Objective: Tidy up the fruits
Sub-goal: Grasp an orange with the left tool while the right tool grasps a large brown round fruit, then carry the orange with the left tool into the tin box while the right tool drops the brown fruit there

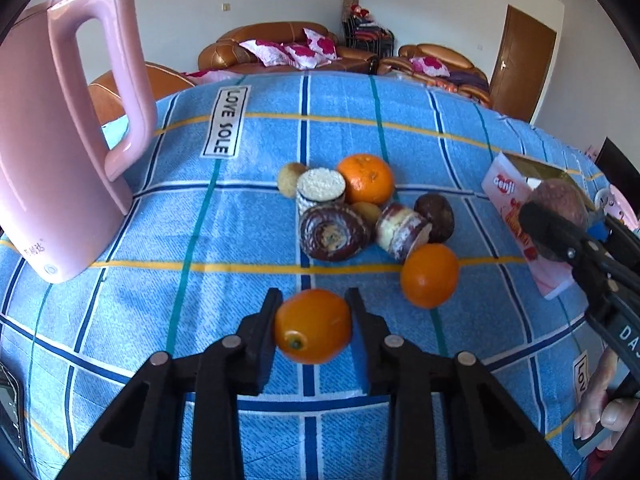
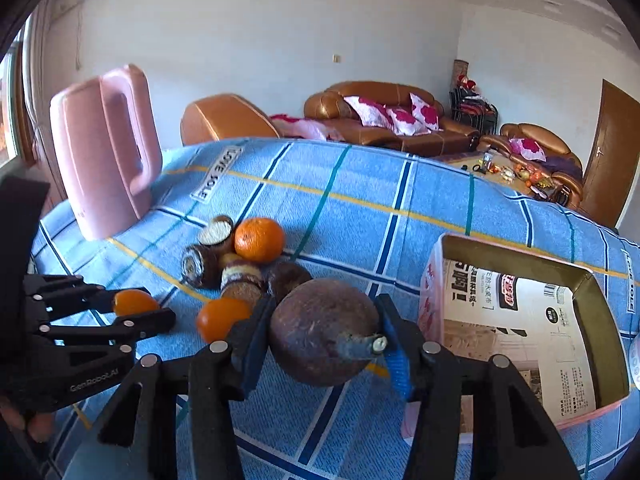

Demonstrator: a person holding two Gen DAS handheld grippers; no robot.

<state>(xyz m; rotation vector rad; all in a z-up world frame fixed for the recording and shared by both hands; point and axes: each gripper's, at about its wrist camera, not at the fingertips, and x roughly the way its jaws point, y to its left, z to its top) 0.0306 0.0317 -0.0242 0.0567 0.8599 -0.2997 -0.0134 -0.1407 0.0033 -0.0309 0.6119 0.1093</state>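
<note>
Left gripper (image 1: 313,322) is clamped on an orange (image 1: 312,326) near the table's (image 1: 400,136) front edge, right gripper (image 2: 324,340) on a brown stemmed fruit (image 2: 320,336) beside the open box (image 2: 576,280), seemingly for boxing.

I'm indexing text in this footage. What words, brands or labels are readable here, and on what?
"LOVE SOLE": label on the blue checked cloth.
"denji": pink side of the cardboard box.
"GenRobot.AI": left gripper's black arm, in the right wrist view.
"DA", cut off: right gripper's arm.
Print inside the box and on the pink kettle's base: too small to read.
</note>
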